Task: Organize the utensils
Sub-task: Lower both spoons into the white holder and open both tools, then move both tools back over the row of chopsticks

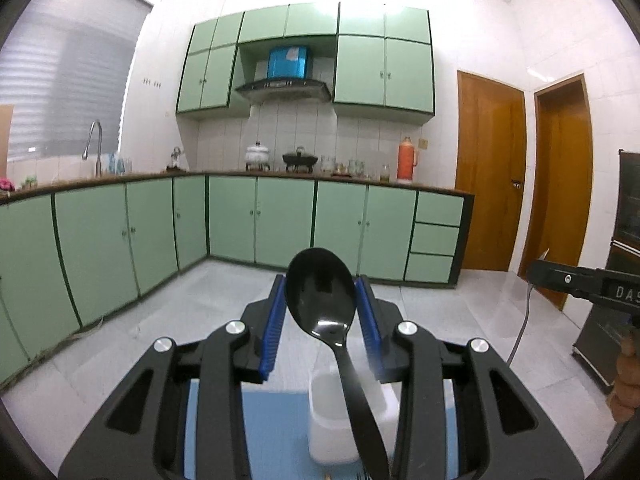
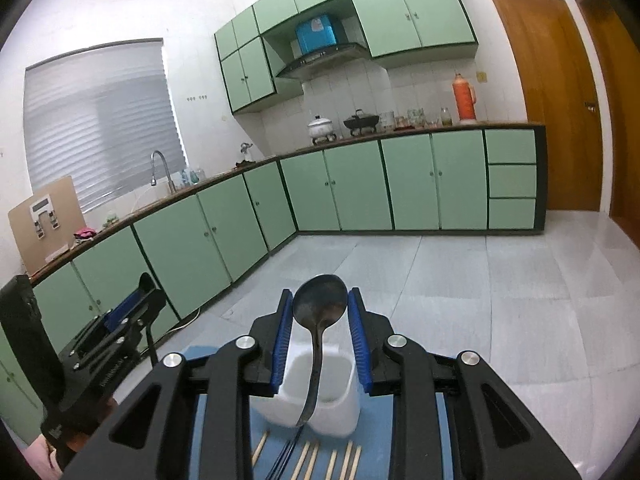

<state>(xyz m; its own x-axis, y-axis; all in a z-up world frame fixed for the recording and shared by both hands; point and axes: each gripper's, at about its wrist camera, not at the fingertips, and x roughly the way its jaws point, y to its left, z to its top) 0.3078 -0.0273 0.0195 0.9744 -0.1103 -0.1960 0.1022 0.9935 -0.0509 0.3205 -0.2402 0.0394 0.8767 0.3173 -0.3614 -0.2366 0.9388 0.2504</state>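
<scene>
A black plastic spoon stands bowl-up between the blue pads of my left gripper, which is shut on its bowl; the handle slants down over a white utensil holder. My right gripper is shut on the bowl of a dark metal spoon, its handle hanging down in front of the same white holder. Both spoons are lifted above the blue mat. Each gripper shows in the other's view: the right gripper at the right edge, the left gripper at the lower left.
Several wooden chopsticks and thin black sticks lie on the mat in front of the holder. Green cabinets under a cluttered counter line the far walls. Brown doors stand at the right. A hand holds the right gripper.
</scene>
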